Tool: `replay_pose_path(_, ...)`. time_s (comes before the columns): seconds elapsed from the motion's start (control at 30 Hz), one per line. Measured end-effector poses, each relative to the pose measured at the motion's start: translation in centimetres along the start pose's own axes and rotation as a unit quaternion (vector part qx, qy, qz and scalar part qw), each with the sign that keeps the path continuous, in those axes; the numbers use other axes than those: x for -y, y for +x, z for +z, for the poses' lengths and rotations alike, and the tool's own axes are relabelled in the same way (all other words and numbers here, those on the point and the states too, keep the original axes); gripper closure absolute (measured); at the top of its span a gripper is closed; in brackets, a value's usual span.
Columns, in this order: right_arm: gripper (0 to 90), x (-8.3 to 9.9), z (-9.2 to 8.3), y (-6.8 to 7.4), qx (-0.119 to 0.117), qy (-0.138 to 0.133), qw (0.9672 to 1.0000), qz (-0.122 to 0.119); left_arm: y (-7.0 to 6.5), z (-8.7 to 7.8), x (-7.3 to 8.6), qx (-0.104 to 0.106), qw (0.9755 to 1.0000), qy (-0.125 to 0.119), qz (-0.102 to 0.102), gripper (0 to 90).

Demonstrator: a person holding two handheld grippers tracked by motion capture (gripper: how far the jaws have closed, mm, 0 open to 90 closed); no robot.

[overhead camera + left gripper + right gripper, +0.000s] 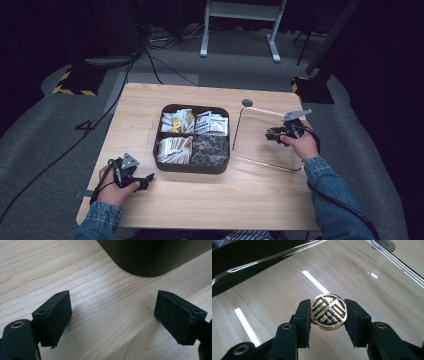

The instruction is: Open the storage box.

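Spanning your workspace is a wooden table (210,200) carrying a dark four-compartment box (192,167) of packets and, beside it, a clear tray (240,135). Your left gripper (112,315) rests near the box, jaws spread wide and empty. Your right gripper (328,315) pinches a round black-and-gold token (328,311) above the tray.

A round black token (328,312) with a raised gold pattern of bars and blocks and a gold rim is pinched edge-on between the two jaws of the right gripper (328,315), its patterned face turned up toward the camera. It hangs over a clear, shallow tray (240,131) with rounded corners that lies on the right part of the table, just right of a dark compartmented box (192,167).
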State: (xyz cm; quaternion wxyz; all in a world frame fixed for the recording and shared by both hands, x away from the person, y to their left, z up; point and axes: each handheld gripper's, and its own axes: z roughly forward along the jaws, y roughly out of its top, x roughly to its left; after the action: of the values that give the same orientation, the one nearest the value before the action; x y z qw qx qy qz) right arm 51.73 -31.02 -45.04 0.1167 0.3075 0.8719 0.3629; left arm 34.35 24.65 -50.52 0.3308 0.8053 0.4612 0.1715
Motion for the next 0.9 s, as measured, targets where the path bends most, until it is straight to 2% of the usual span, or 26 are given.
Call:
replay_pose_path(0.37,58.9,1.0,1.2,-0.1,-0.004,0.007,1.0,0.004,0.0,0.0,0.0,0.0,1.0,0.0,0.0,14.9)
replay_pose_path(0.9,58.9,1.9,2.0,-0.3,-0.004,0.017,0.9997,0.015,0.0,0.0,0.0,0.0,1.0,0.0,0.0,14.9)
